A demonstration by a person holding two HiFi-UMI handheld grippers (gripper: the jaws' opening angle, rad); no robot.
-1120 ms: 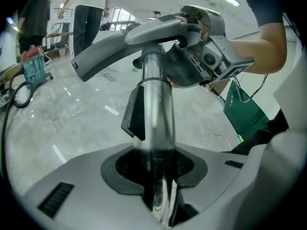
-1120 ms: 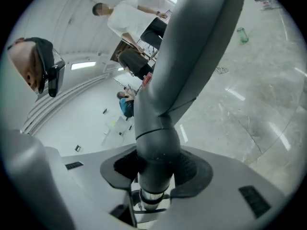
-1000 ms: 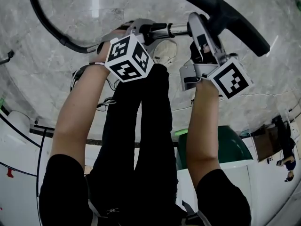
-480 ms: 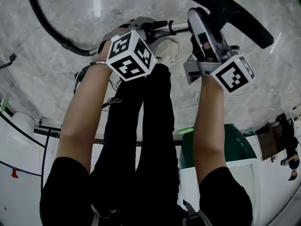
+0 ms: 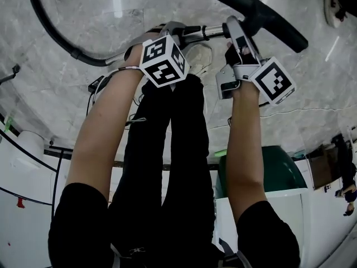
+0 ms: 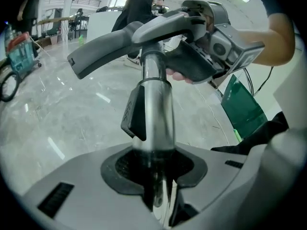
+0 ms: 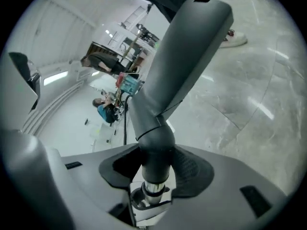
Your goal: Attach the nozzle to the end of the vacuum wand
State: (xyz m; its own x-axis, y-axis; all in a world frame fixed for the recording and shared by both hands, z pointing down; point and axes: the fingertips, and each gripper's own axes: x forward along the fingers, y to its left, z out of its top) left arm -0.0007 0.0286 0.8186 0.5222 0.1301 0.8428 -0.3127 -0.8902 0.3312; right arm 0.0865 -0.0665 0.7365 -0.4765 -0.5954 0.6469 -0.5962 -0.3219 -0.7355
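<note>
Already the nozzle [image 7: 184,61] sits with its round neck over the end of the wand [image 6: 156,109], held out in front of me above the floor, and a ring of bright tube shows just under the neck. My right tool [image 7: 151,176] has just been opening its jaws. The neck stands between them, and I judge the pads slack around it rather than pressing. My left tool [image 6: 153,171] is clamped on the wand further along the tube. Since a second ago both tools have pushed away from me together, so I take the joint as made and only needing a check.

The nozzle is matt dark grey plastic, long and flattened. The wand is smooth polished metal with a black clip [image 6: 134,114] on its side. A black hose [image 5: 56,35] curves over the glossy, veined stone floor [image 5: 72,94].
</note>
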